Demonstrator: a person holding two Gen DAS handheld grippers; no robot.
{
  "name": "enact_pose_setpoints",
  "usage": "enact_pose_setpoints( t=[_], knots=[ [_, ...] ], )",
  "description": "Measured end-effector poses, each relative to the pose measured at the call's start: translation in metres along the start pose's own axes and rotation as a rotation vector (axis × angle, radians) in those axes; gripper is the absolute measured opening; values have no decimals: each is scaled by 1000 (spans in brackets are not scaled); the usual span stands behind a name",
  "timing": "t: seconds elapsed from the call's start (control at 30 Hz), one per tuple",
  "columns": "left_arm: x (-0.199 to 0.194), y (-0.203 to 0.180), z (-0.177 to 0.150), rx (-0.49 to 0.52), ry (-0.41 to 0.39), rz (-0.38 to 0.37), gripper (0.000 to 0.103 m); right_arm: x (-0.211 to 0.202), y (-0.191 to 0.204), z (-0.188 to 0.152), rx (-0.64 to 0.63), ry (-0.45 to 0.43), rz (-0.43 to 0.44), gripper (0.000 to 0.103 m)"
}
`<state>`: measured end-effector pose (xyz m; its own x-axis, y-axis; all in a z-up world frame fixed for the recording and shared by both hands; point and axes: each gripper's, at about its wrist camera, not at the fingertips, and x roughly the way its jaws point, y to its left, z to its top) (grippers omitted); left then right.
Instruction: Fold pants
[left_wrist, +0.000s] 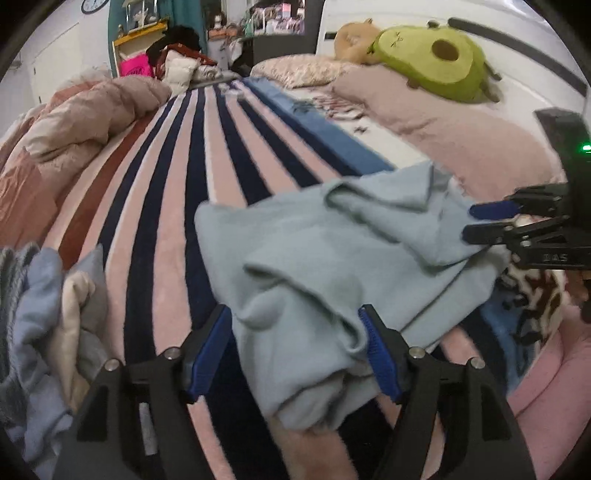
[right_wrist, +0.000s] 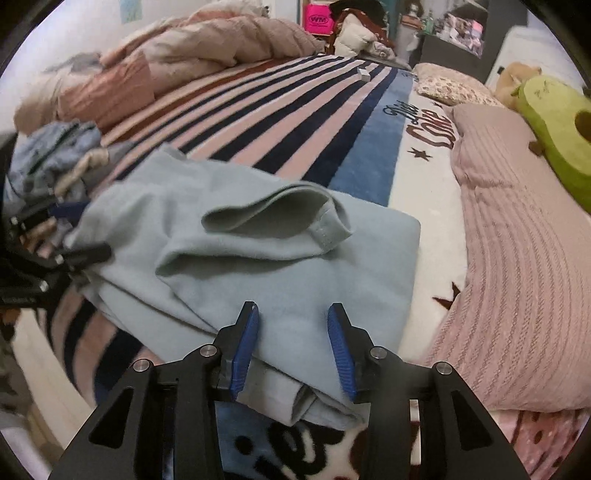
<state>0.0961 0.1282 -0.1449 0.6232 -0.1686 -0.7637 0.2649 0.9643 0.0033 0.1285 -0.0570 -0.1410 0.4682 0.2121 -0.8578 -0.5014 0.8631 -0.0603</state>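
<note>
Left wrist view: a heap of clothes (left_wrist: 40, 314), pale blue and cream, lies left of the left claw (left_wrist: 295, 354). Its blue-padded jaws stand wide apart, with a rumpled end of the pants (left_wrist: 332, 258) between them; the right pad (left_wrist: 380, 354) sits against the cloth, the left pad is clear of it, so nothing is gripped. The pants are soft, pale blue-grey fleece, folded into a thick, wrinkled bundle whose long axis runs from this claw up and rightward toward the right claw (left_wrist: 476, 221), seen at the far right edge. They rest on a plush blanket (left_wrist: 177, 184) with pink and navy stripes. Beyond, at upper right, lies a green avocado-shaped plush (left_wrist: 432, 59).

Right wrist view: the left claw (right_wrist: 74, 232) shows at the left edge, at the bundle's far end. The right claw (right_wrist: 293, 350) is partly open, straddling the near folded edge of the pants (right_wrist: 277, 266) without pinching it. A hemmed opening gapes just ahead. To the right lies a ribbed pink knit cover (right_wrist: 517, 258).
</note>
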Motion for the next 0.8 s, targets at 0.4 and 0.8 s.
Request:
enact_pose_setpoints(
  t=[0.4, 0.8],
  knots=[
    [7, -56, 58, 73, -71, -179, 67, -18, -20, 9, 99, -69, 51, 35],
    [55, -75, 53, 54, -20, 102, 39, -12, -27, 7, 82, -52, 43, 35]
  ],
)
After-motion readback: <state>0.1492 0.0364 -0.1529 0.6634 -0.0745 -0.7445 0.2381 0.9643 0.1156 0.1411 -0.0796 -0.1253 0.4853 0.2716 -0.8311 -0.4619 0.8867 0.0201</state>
